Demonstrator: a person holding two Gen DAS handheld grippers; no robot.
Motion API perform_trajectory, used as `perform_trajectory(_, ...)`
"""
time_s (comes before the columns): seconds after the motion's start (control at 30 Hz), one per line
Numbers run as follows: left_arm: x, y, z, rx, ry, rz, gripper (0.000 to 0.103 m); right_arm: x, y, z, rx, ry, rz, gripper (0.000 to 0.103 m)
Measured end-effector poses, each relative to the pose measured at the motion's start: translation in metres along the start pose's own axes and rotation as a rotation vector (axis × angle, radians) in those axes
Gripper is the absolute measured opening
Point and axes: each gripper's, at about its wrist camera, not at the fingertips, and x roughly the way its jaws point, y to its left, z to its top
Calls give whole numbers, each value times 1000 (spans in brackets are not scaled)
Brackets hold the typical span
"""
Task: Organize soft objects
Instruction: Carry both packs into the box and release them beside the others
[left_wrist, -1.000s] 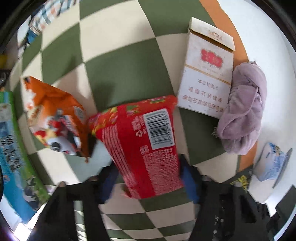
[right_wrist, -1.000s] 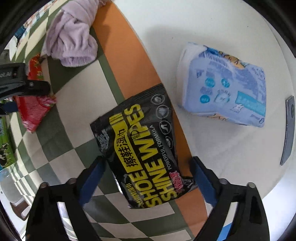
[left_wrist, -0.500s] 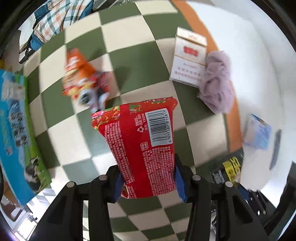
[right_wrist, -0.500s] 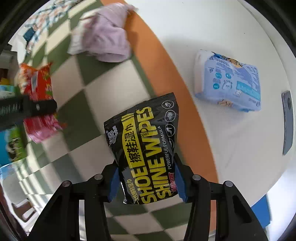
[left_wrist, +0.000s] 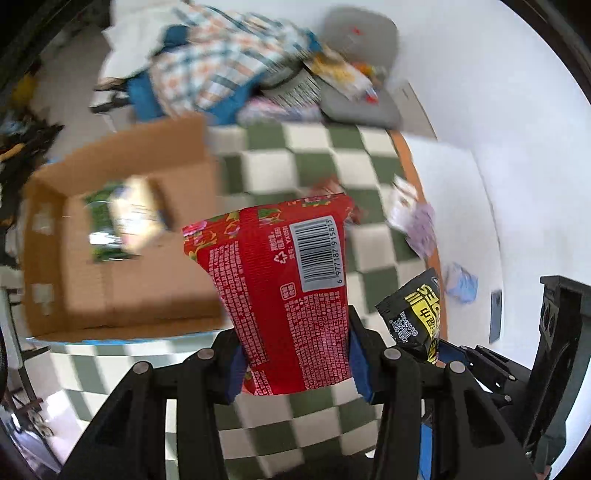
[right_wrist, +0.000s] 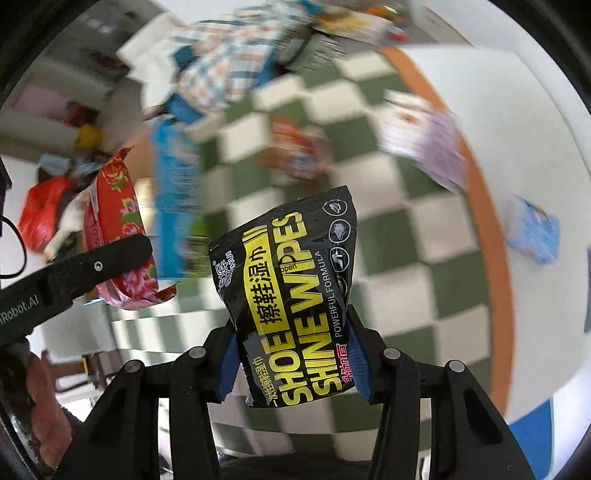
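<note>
My left gripper (left_wrist: 295, 365) is shut on a red packet (left_wrist: 284, 288) with a barcode and holds it high above the checkered cloth. My right gripper (right_wrist: 291, 365) is shut on a black and yellow shoe wipes pack (right_wrist: 291, 295), also lifted. The wipes pack shows at the right of the left wrist view (left_wrist: 417, 314). The red packet and left gripper show at the left of the right wrist view (right_wrist: 114, 236). An open cardboard box (left_wrist: 122, 243) sits to the left, with a green and cream packet (left_wrist: 122, 218) inside.
On the green and white checkered cloth (left_wrist: 325, 162) lie a purple cloth (right_wrist: 443, 151), a white carton (left_wrist: 402, 199) and an orange snack bag (right_wrist: 299, 147). A blue tissue pack (right_wrist: 532, 232) lies on the white table. A plaid garment (left_wrist: 221, 66) and clutter lie at the back.
Both grippers have risen and tilted up with their packs held. The cardboard box and far clutter have come into view; the items on the cloth look smaller and farther.
</note>
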Motion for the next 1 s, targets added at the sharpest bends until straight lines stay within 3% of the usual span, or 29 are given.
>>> perform_trajectory(0.2,-46,105,11,-88,-83,100,43,9,121,25,-125,-26,72,52)
perform_trajectory(0.47,-18,215,41,-177,-45,206,43,59,235,68,-205,-36,13,52)
perform_trajectory(0.67,35,266,74,-198,45,222,43,114,256,106,-185,-3,-71,52)
perform_trajectory(1.0,95,287,101,-180,160,214,44,189,253,151,-193,27,-207,52)
